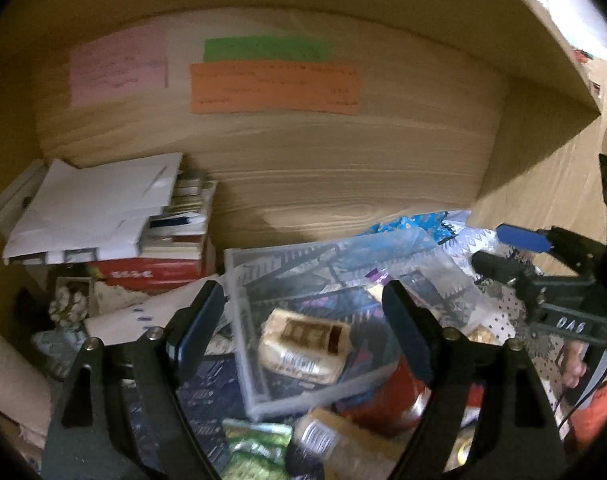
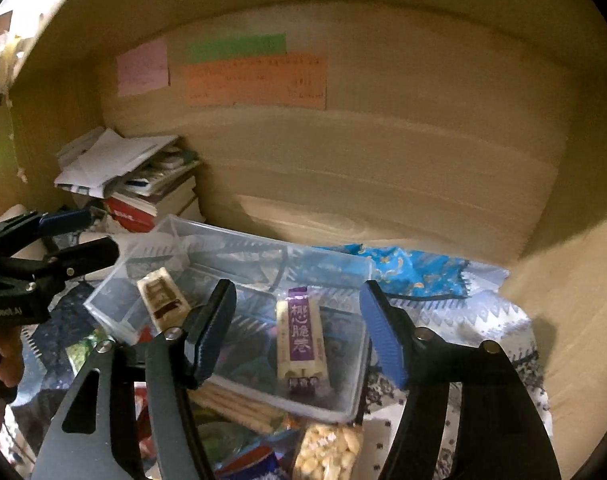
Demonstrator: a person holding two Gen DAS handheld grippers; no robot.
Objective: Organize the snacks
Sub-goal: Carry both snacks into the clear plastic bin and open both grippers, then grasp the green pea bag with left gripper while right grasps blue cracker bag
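Observation:
A clear plastic box (image 2: 343, 268) sits on a patterned cloth inside a wooden cabinet. In it lie a purple-labelled wafer snack (image 2: 301, 340) and a brown-labelled snack (image 2: 161, 300), which also shows in the left wrist view (image 1: 303, 346). My right gripper (image 2: 299, 320) is open and empty, its jaws either side of the purple snack, above it. My left gripper (image 1: 303, 312) is open and empty over the box (image 1: 259, 396). It appears at the left edge of the right wrist view (image 2: 79, 236). More snack packets lie in front of the box: peanuts (image 2: 327, 452), biscuit sticks (image 2: 239, 408).
A stack of books and papers (image 1: 103, 216) stands at the back left. Coloured notes (image 1: 271, 84) are stuck on the cabinet's back wall. A blue packet (image 2: 415, 272) lies behind the box. The cabinet's right side wall (image 1: 535, 168) stands close by.

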